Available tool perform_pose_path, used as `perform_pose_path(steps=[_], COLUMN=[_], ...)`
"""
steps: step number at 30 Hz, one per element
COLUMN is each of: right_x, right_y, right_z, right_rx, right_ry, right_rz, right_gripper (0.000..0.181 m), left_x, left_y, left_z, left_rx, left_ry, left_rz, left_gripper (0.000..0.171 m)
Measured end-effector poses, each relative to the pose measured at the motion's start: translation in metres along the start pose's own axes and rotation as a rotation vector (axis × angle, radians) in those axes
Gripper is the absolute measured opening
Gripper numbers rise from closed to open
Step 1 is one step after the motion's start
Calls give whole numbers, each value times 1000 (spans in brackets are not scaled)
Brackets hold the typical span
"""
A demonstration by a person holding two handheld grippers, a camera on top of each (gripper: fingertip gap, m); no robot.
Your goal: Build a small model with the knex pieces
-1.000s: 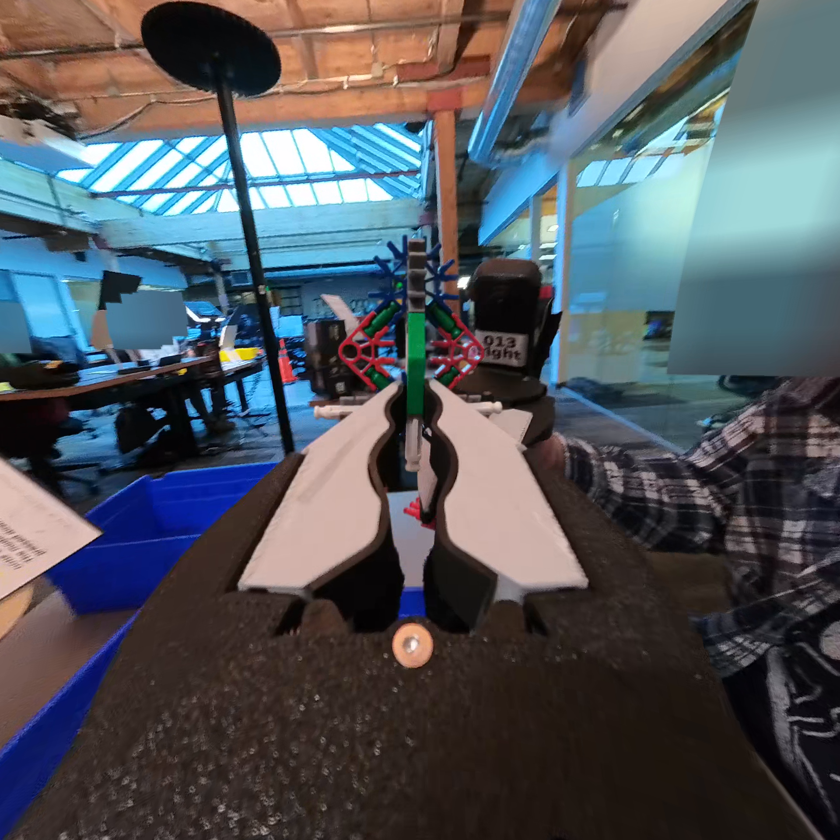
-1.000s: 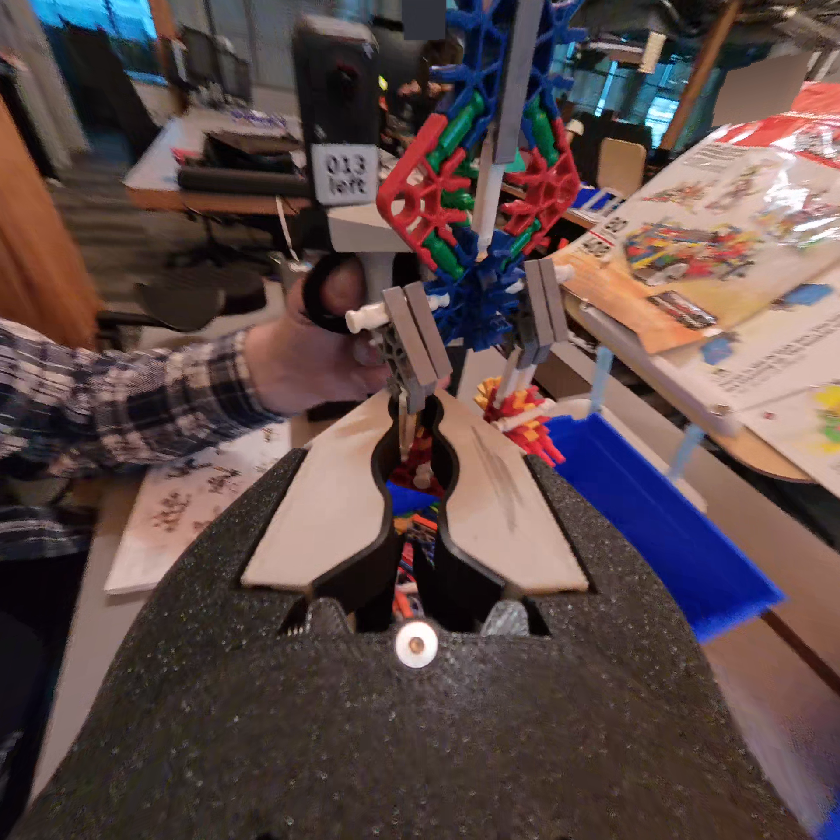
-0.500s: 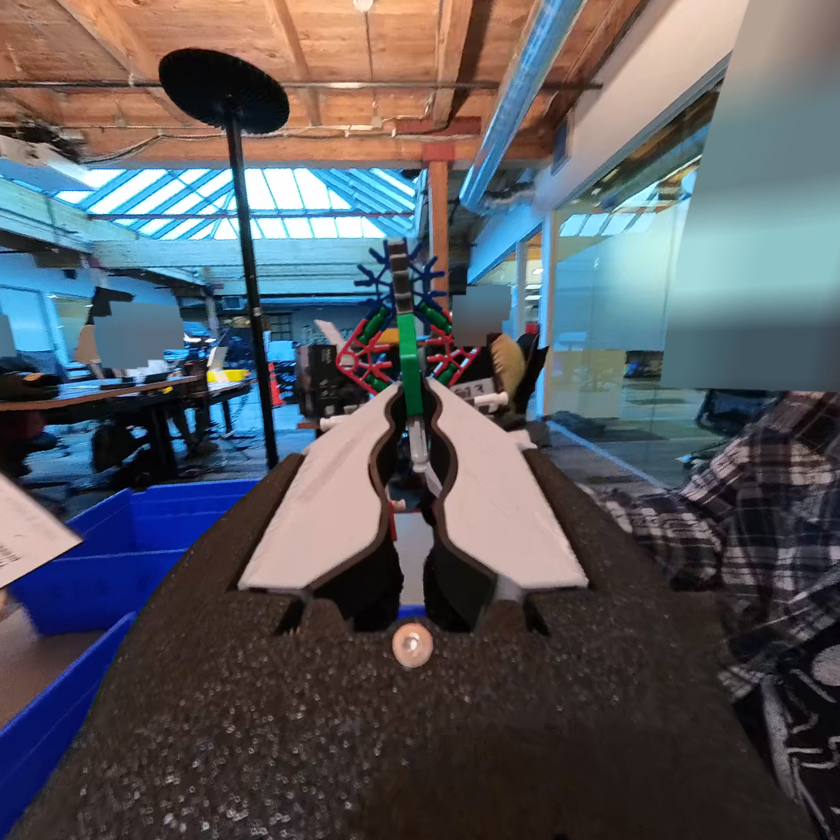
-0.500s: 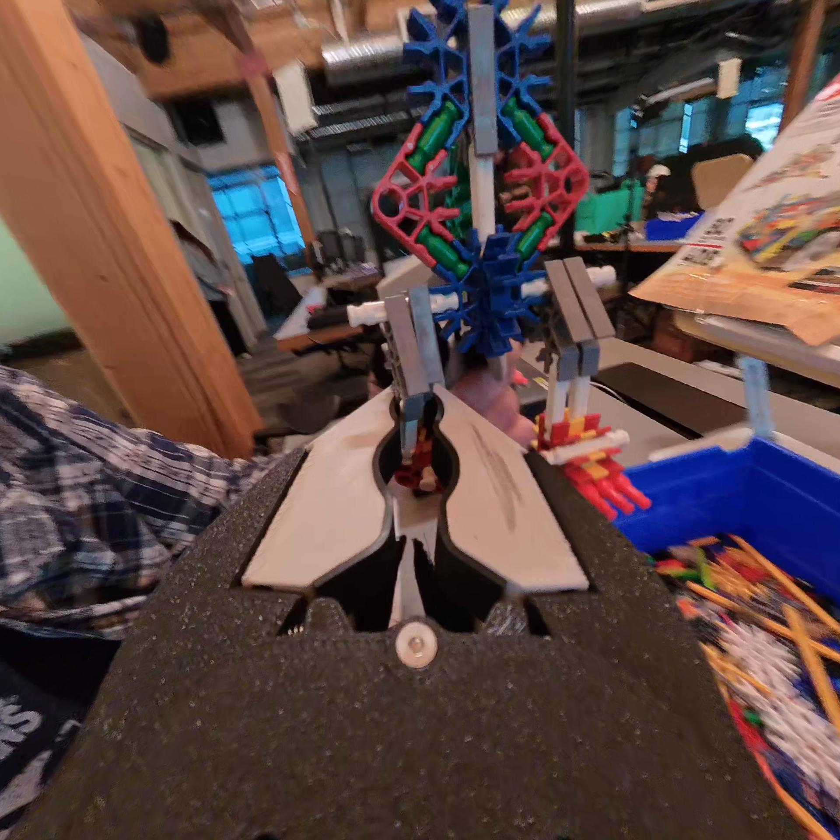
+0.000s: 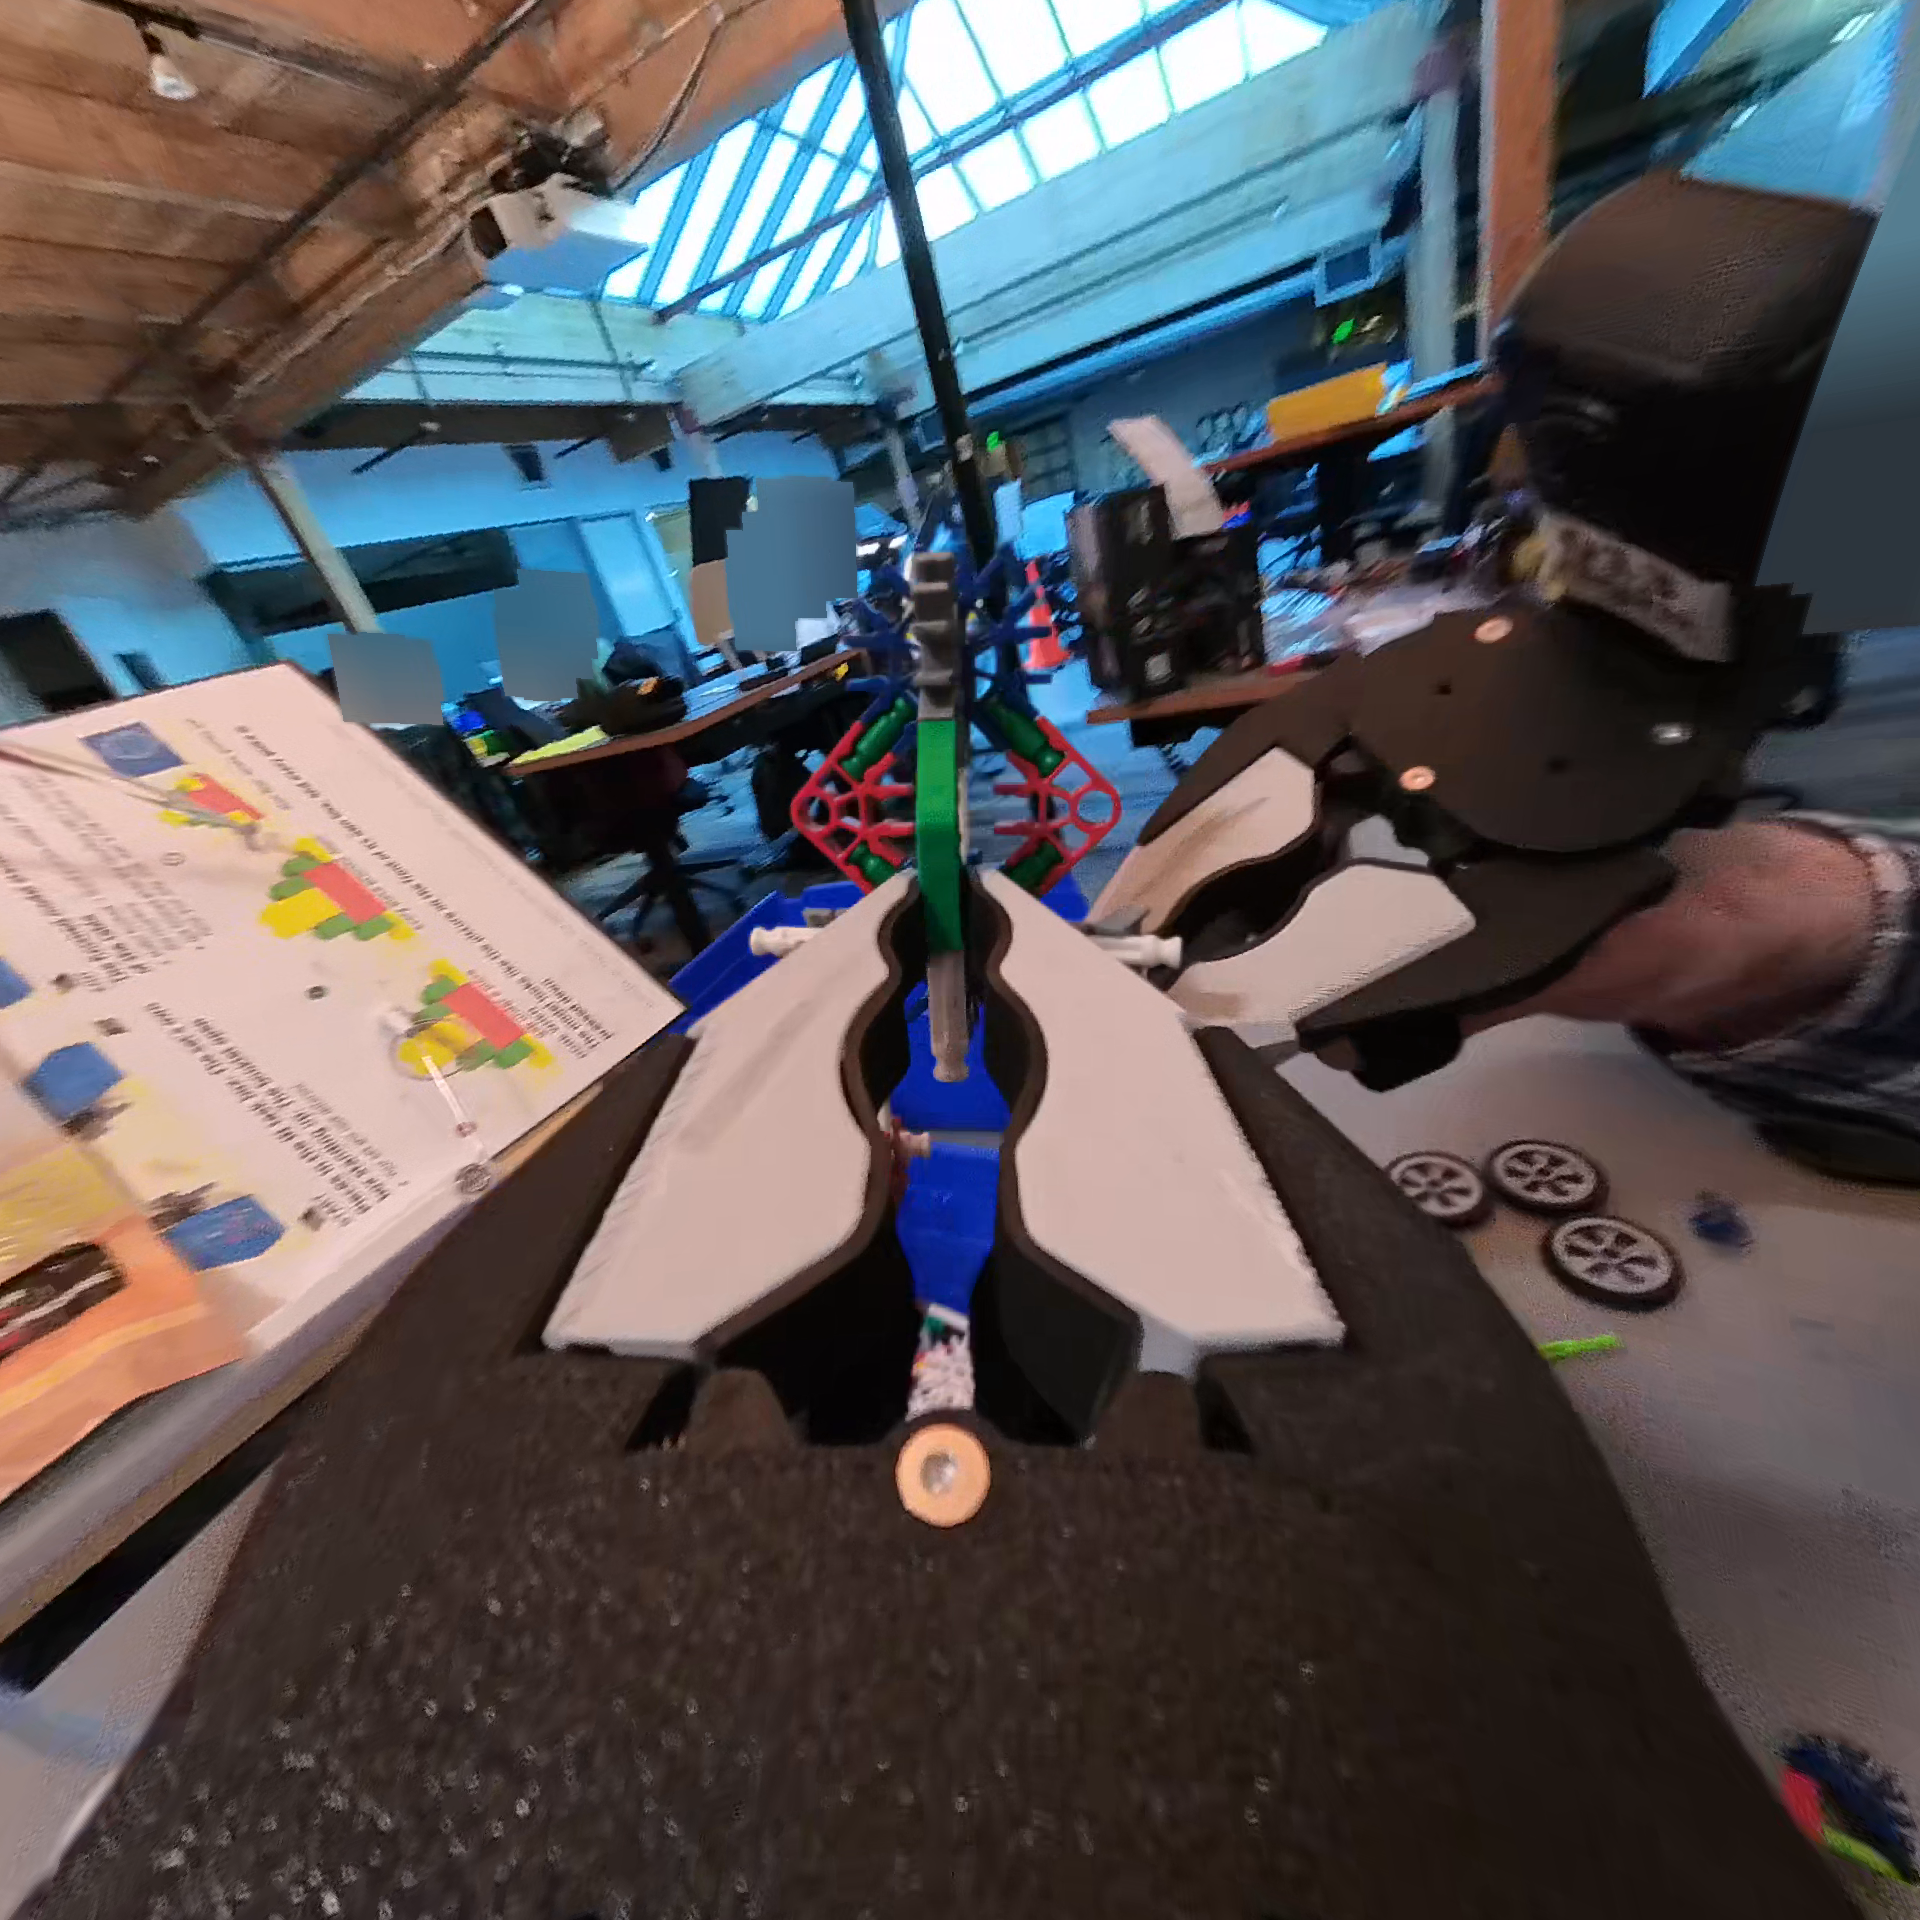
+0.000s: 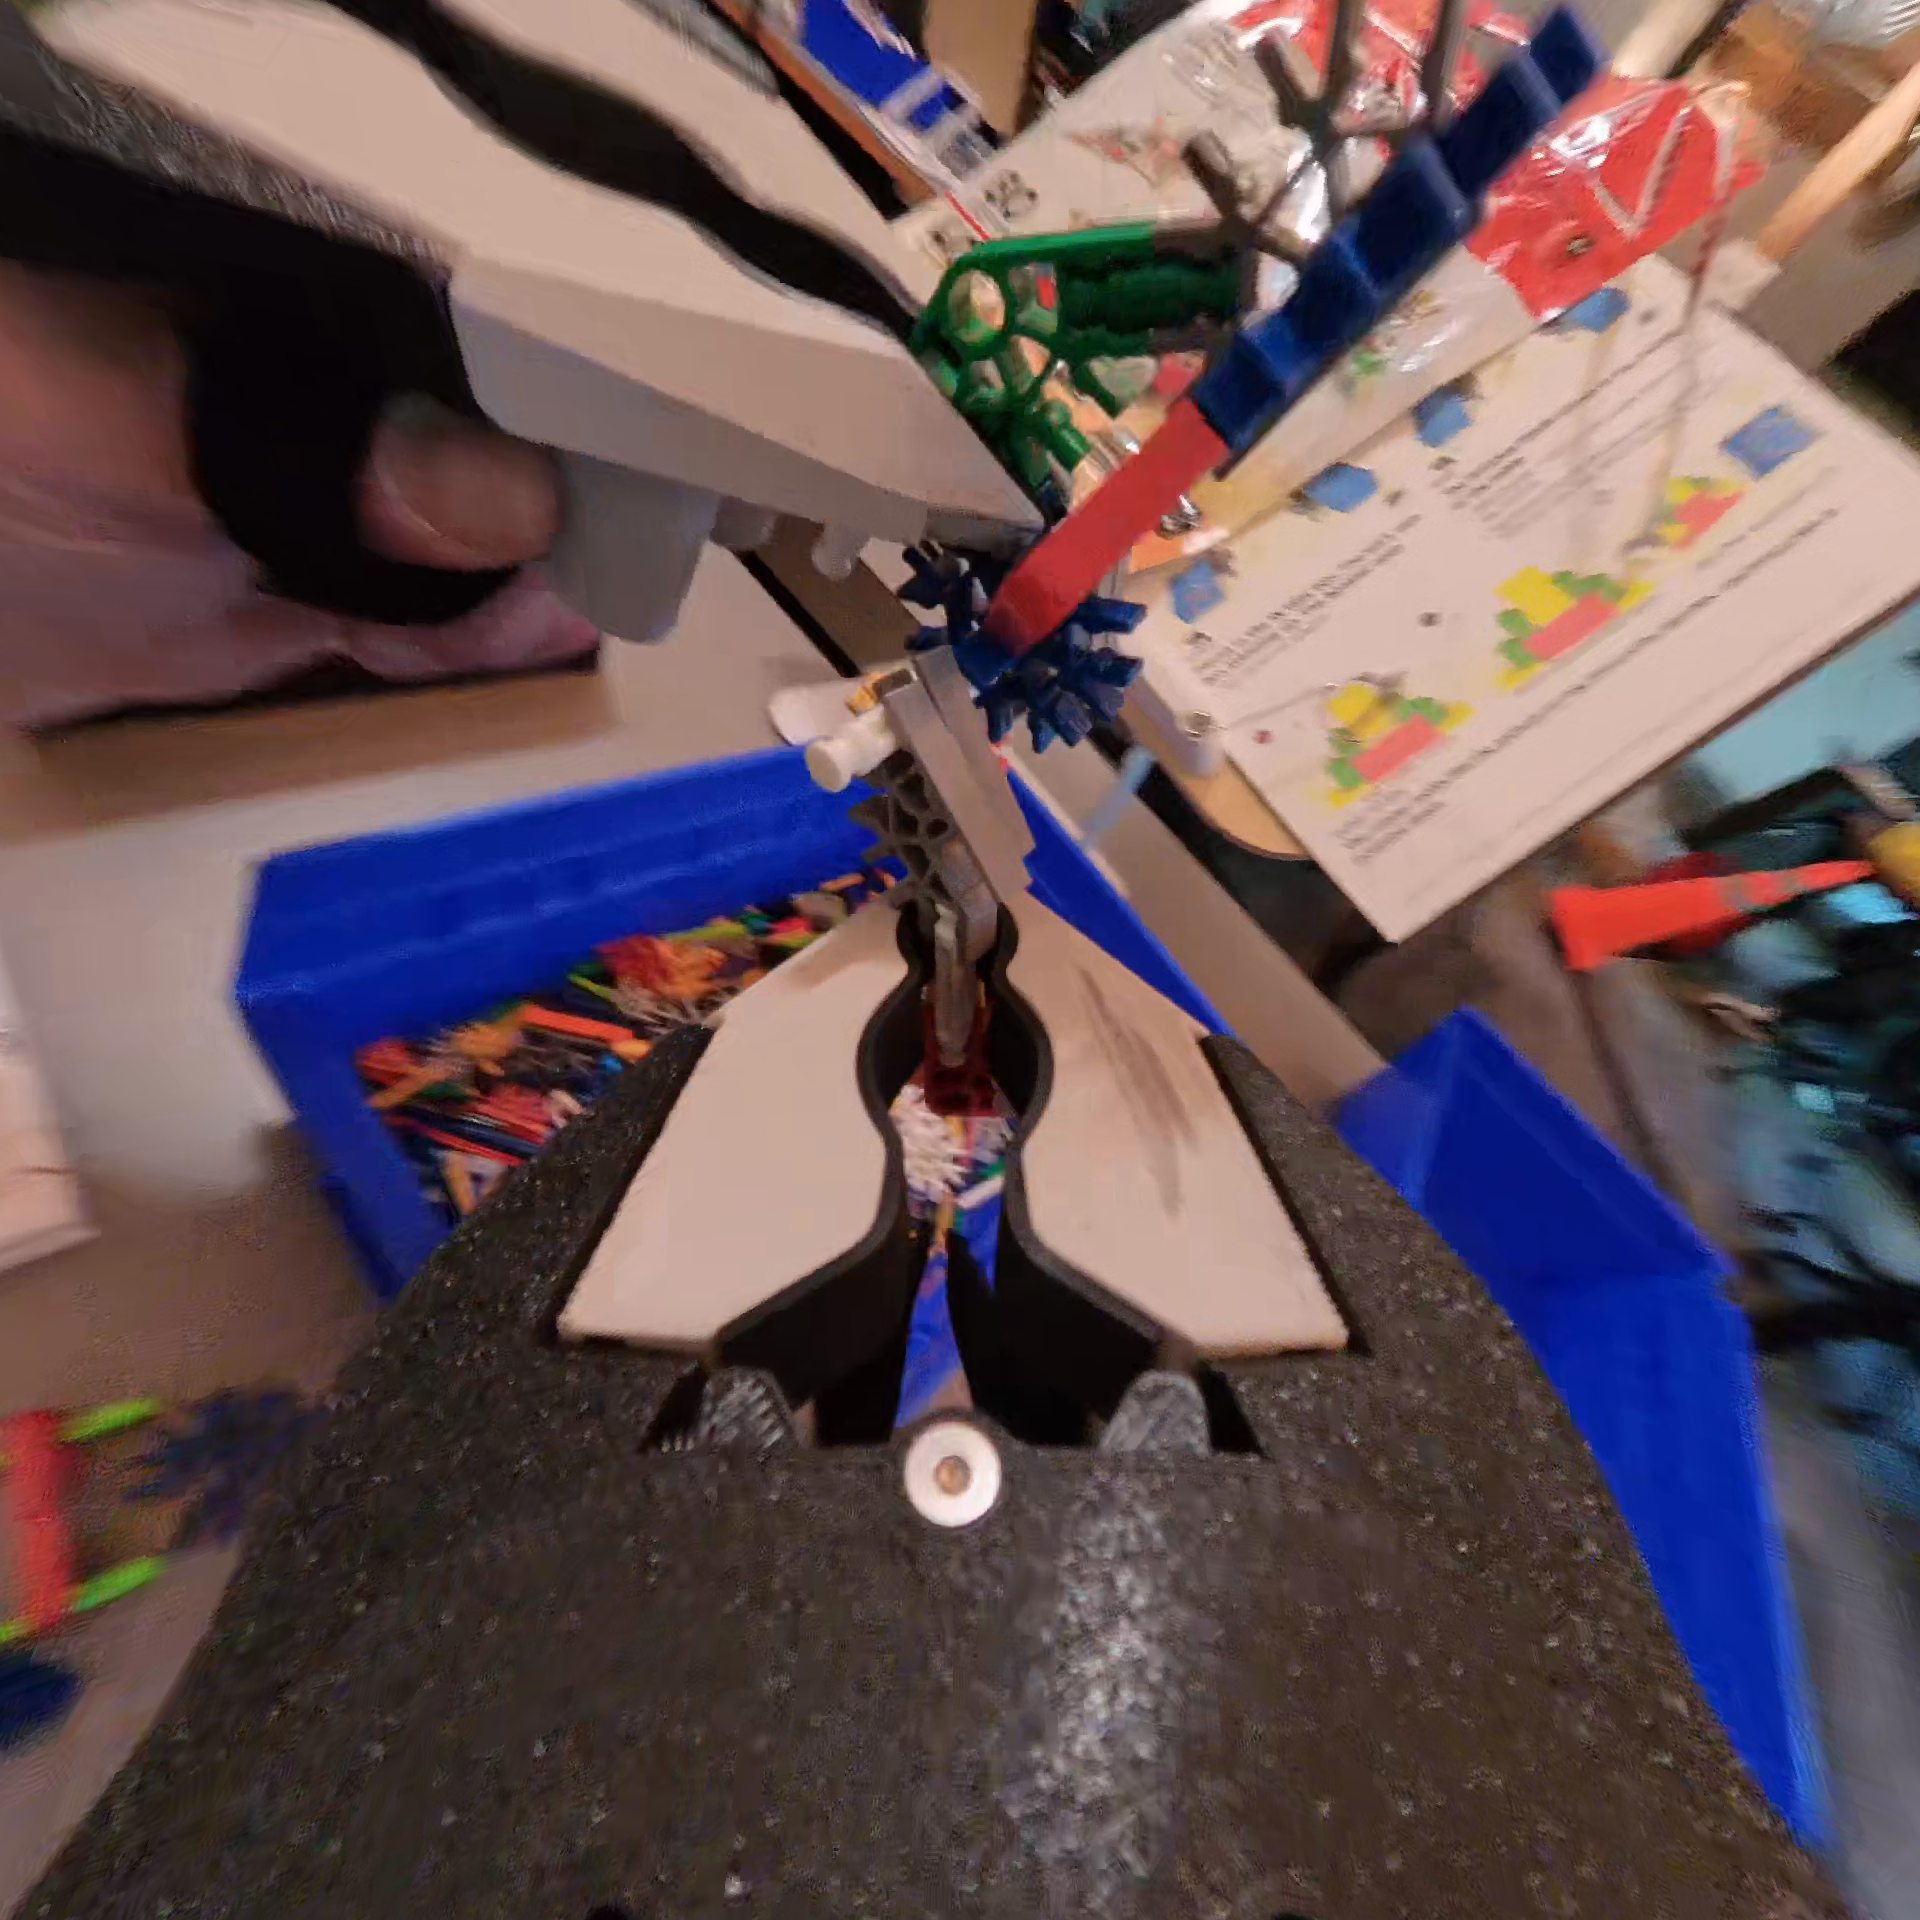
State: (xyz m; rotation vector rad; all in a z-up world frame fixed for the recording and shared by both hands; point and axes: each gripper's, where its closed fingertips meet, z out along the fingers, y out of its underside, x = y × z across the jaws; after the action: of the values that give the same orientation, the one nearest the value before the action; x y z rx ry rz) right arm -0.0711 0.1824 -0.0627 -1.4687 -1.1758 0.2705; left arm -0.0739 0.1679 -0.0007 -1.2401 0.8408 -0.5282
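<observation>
A toy model of snap-together rods and connectors, red, blue, green and grey (image 5: 940,790), is held between both grippers above the table. My left gripper (image 5: 945,883) is shut on the model's green connector (image 5: 940,831). My right gripper (image 6: 951,920) is shut on a grey connector (image 6: 935,821) at the model's other side, next to a white rod. The right gripper also shows in the left wrist view (image 5: 1138,935), at the right, with a hand behind it. The left gripper shows in the right wrist view (image 6: 987,488), at the top left, with the green connector (image 6: 997,332) at its tips.
A blue bin (image 6: 499,894) with many loose coloured pieces stands under the model. An instruction sheet on a tilted stand (image 5: 260,935) is on the left; it also shows in the right wrist view (image 6: 1507,582). Three black wheels (image 5: 1538,1205) and small loose pieces lie on the table at the right. The grippers' ends are close to 6 cm from one another.
Both grippers have swung round with the model still held. The model now tilts in the right wrist view. The right gripper has come out to the right side in the left wrist view.
</observation>
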Motion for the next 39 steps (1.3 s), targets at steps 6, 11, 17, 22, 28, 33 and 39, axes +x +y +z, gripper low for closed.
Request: perform_pose_path(steps=[6, 11, 17, 22, 28, 33, 39], right_x=[21, 3, -10, -8, -25, -79, -155], right_y=[26, 25, 10, 3, 32, 87, 162], right_z=[6, 13, 0, -21, -59, -91, -103], right_rx=[-166, -117, 51, 145, 14, -261, -553], right_ry=[188, 64, -273, -422, -411, -498, -696], right_rz=[-276, -146, 309, 514, 352, 126, 17], right_gripper=[2, 3, 3, 3, 3, 3, 4], left_x=[-13, -16, -34, -21, -12, -6, -5], left_y=[11, 12, 9, 15, 21, 20, 13], left_z=[1, 0, -13, -15, -11, -8, -7], left_rx=[-127, -107, -49, -105, -149, -140, -108], left_ry=[-122, -106, -59, 73, 105, 122, 101], left_rz=[111, 75, -78, -108, -84, -90, -91], left_gripper=[1, 2, 2, 3, 3, 3, 3])
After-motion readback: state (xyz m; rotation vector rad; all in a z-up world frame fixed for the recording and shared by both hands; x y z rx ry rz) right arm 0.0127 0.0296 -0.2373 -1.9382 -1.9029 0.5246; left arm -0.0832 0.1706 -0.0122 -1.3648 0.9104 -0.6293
